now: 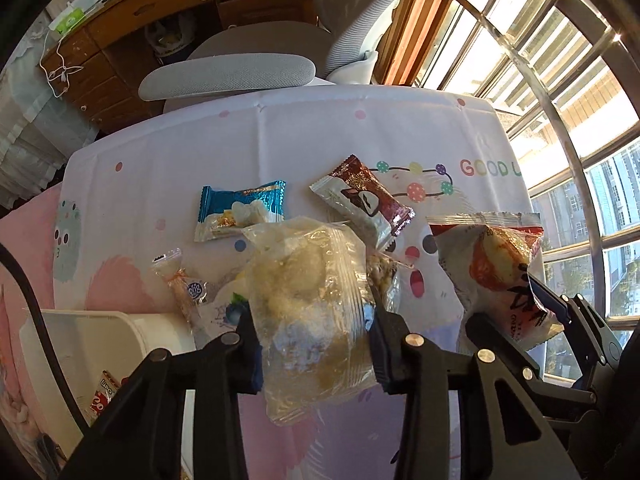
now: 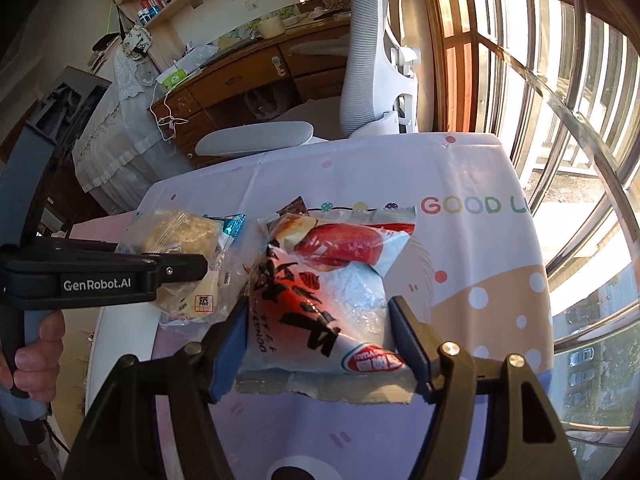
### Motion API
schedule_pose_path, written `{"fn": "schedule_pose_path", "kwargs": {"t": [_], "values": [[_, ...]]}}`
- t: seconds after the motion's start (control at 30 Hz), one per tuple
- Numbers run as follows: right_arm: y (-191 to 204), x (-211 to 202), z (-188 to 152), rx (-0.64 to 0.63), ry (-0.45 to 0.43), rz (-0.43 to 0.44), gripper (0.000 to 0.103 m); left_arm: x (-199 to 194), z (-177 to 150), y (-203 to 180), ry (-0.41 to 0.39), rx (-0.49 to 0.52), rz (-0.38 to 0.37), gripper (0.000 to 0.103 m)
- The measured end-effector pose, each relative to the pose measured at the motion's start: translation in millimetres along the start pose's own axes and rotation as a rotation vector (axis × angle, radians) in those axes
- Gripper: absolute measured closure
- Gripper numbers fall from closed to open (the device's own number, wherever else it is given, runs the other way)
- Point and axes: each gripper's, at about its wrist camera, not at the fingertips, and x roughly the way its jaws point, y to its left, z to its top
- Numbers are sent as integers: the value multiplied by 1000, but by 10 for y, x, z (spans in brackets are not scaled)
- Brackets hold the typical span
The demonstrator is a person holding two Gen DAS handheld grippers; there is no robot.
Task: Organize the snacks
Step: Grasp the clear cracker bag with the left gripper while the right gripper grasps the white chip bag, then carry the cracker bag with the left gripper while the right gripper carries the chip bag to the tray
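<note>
My left gripper point(image 1: 310, 344) is shut on a clear pastry packet point(image 1: 308, 304) and holds it above the table; it also shows in the right wrist view point(image 2: 180, 240). My right gripper point(image 2: 316, 340) is shut on a red-and-white snack bag point(image 2: 324, 280), lifted over the table; that bag also shows at the right of the left wrist view point(image 1: 496, 264). On the tablecloth point(image 1: 160, 160) lie a blue packet point(image 1: 240, 208), a brown-and-white packet point(image 1: 364, 200) and a small clear candy packet point(image 1: 180, 280). A white bin point(image 1: 100, 336) at lower left holds a red packet point(image 1: 100, 396).
A grey office chair point(image 1: 240, 72) stands behind the table, with a wooden desk point(image 1: 140, 20) further back. A barred window point(image 1: 540, 60) fills the right side. The cloth reads "GOOD L" point(image 2: 468, 204) at the far right.
</note>
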Motion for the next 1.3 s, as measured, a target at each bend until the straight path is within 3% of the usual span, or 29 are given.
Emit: {"fn": "schedule_pose_path", "kwargs": {"t": [0.37,0.8,1.3], "values": [[377,-408,-444,-7,55,15,35,-576,-575,-16,-18,24,-54,65],[900,-613,-1170,20,180,25,35,-1153,-1414,474,-55,29,-139,65],[1840,-961,-1407,61,58,-67,35,-1554,-2261,1378,-77,88,-204,64]]}}
